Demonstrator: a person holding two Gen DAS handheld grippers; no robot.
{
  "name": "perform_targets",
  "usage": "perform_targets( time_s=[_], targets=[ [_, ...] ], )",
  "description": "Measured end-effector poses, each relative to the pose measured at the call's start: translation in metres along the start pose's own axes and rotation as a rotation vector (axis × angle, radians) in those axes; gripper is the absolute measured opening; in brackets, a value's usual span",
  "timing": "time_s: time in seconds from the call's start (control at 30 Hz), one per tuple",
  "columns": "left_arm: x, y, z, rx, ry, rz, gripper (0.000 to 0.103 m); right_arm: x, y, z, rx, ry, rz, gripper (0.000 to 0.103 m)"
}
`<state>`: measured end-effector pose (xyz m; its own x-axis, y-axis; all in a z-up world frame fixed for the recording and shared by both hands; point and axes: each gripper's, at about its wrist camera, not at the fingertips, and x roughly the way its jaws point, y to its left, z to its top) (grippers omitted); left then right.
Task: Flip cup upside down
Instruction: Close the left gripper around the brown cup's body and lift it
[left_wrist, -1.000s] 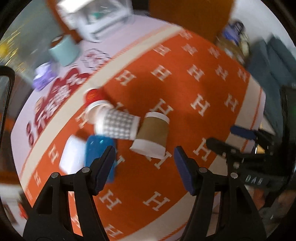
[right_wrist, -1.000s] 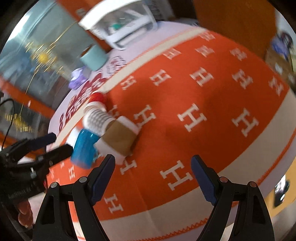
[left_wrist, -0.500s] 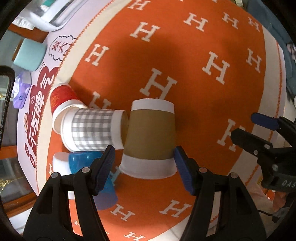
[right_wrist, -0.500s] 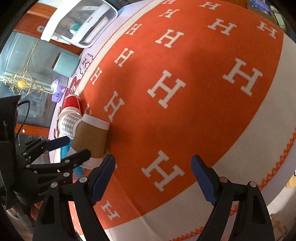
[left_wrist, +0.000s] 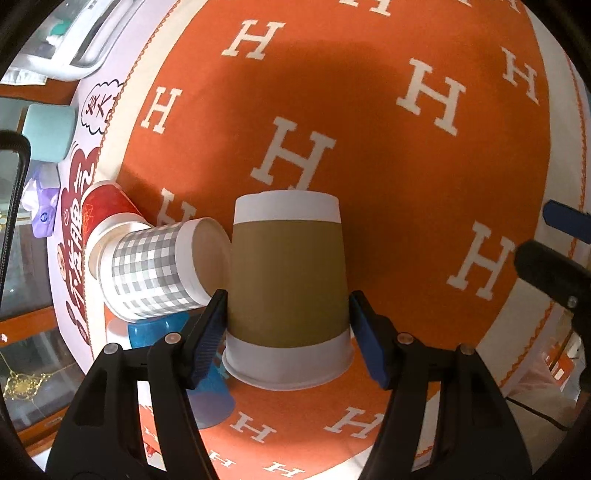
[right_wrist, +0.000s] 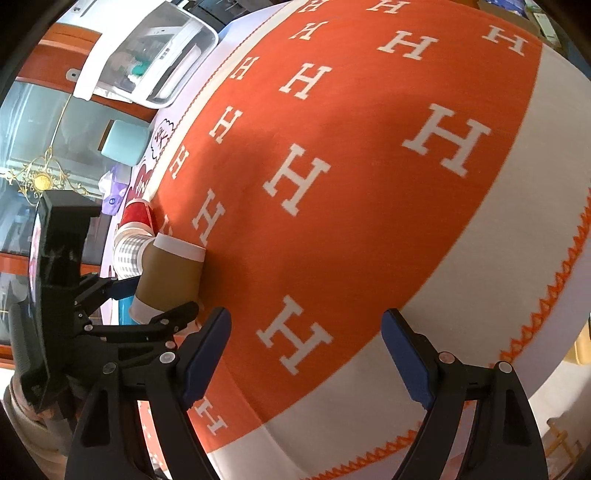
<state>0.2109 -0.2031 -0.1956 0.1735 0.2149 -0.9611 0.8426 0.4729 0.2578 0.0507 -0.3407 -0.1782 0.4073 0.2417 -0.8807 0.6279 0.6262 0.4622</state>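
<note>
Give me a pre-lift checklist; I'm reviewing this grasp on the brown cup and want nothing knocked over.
1. Left gripper straddles the brown cup: ok.
2. Pads touching the cup on both sides: cannot tell; a gap shows at the right pad.
3. Cup lying on its side, rim toward the camera: ok.
4. Clearance from the checkered cup: not ok, it touches the brown cup.
5. Blue cup clear of the left finger: not ok, it lies right beside it.
6. Right gripper open and clear: ok.
</note>
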Motion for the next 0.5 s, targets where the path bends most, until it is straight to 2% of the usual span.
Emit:
perform_targets(
  time_s=[0.27,0.5],
  targets=[
    [-0.012,0.018,-0.01,-0.078,-0.025,-0.022,0.061,-0.017,-0.011,-0.004,-0.006,-0.01,0.003,0.085],
    [-0.03,0.029,-0.037,-0.162,-0.038,-0.063,0.061,-0.025,-0.002,-0.009,-0.059,0.002,0.018,0.085]
  ],
)
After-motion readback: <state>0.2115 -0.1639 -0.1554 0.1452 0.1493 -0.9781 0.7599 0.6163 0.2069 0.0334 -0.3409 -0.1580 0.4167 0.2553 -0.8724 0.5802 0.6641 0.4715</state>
